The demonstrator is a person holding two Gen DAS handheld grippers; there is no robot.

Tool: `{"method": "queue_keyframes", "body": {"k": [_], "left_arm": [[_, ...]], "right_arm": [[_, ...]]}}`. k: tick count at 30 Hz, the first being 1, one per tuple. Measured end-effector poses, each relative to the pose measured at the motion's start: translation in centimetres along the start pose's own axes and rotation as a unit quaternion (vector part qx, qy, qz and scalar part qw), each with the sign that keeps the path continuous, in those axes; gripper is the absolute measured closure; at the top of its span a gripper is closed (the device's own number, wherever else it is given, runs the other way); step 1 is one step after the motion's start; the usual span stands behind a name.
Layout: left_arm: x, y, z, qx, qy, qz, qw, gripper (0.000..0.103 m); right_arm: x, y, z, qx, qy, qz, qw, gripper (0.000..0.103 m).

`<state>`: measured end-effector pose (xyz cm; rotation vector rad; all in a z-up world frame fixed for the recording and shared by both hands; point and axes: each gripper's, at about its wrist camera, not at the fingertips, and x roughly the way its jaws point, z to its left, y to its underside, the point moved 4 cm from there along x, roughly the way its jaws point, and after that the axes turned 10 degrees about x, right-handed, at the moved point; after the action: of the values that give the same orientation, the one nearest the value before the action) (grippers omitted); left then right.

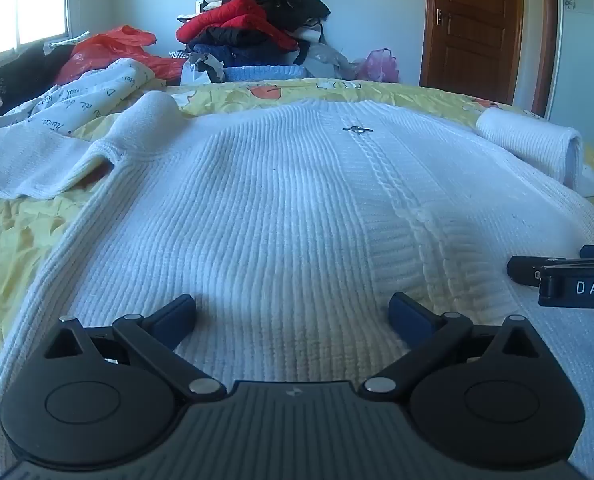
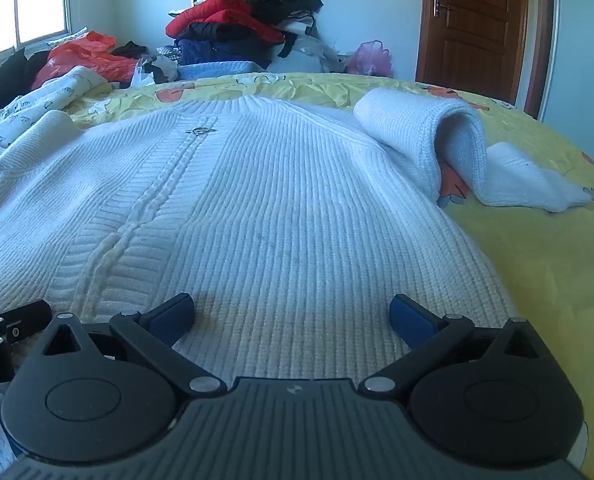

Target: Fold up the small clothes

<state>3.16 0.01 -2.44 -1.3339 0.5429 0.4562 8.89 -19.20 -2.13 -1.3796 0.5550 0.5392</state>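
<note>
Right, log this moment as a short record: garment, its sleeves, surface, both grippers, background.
garment: white knit sweater, spread flat, not yet folded
left sleeve: lying out to the side, bent
right sleeve: humped over onto the bedspread
surface: yellow printed bedspread
left gripper: open, over the hem
right gripper: open, over the hem
background: pile of clothes, wooden door

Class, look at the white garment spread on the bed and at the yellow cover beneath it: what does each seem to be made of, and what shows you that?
White cardigan: a chunky ribbed knit, probably wool or acrylic; matte vertical ribs and a cable-like strip down the front show it.
Yellow bed cover: thin woven fabric, likely cotton or polyester; it creases finely and carries printed orange figures.
</note>
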Motion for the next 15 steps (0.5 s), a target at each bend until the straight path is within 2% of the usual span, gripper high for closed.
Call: {"method": "queue_keyframes", "body": {"k": [15], "left_arm": [[-0.07, 0.04, -0.11, 0.003, -0.005, 0.002, 1.0000, 0.000]], "right_arm": [[-0.06, 0.02, -0.02, 0.000, -0.001, 0.000, 1.000, 0.001]]}}
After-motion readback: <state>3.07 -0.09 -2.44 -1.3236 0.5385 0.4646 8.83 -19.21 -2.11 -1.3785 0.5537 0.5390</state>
